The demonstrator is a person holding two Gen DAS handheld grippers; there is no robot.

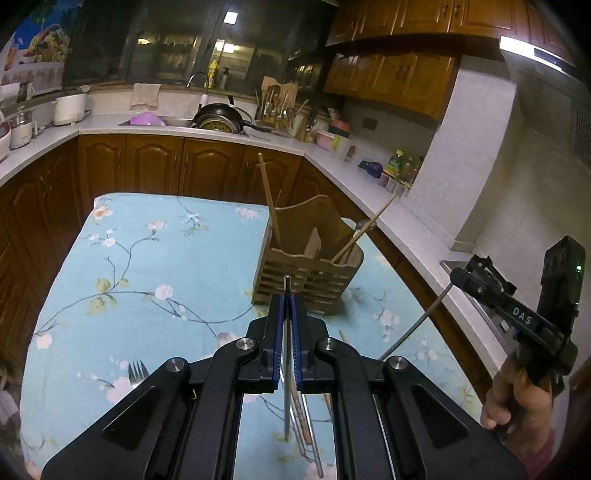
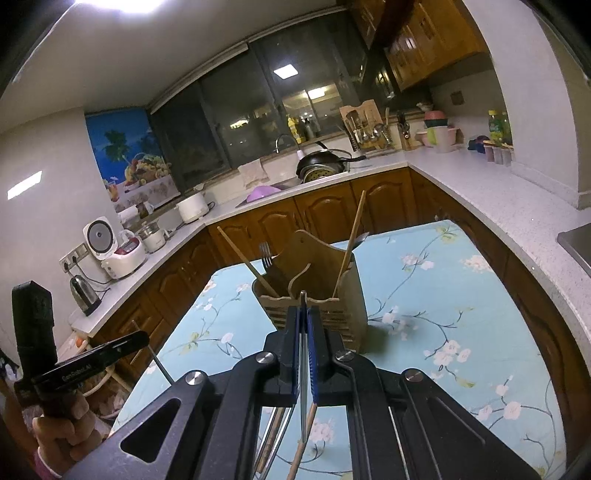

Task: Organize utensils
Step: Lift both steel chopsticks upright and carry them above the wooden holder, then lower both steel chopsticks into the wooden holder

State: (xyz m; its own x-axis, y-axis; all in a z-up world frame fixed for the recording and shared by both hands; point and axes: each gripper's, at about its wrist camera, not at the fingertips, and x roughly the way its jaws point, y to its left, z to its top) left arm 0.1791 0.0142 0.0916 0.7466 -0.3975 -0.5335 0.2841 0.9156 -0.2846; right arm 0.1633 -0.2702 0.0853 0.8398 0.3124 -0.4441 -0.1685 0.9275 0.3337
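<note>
Dim, yellowish indoor light. A ceiling lamp blows out to white glare at the top of the right wrist view; its square panels mirror in the dark window. A bright strip under the hood glares too. Heavy fisheye bending, black corners, soft grainy edges; a faint shadow beside the holder on the table

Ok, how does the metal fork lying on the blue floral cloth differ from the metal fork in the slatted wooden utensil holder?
The fork on the cloth lies flat; the fork in the holder stands upright, tines up. The first is loose on the blue floral cloth; the second sits in an end compartment of the slatted wooden holder, beside a wooden chopstick. The first's handle is hidden under the left gripper, the second's inside the holder. Both are silver metal.
</note>
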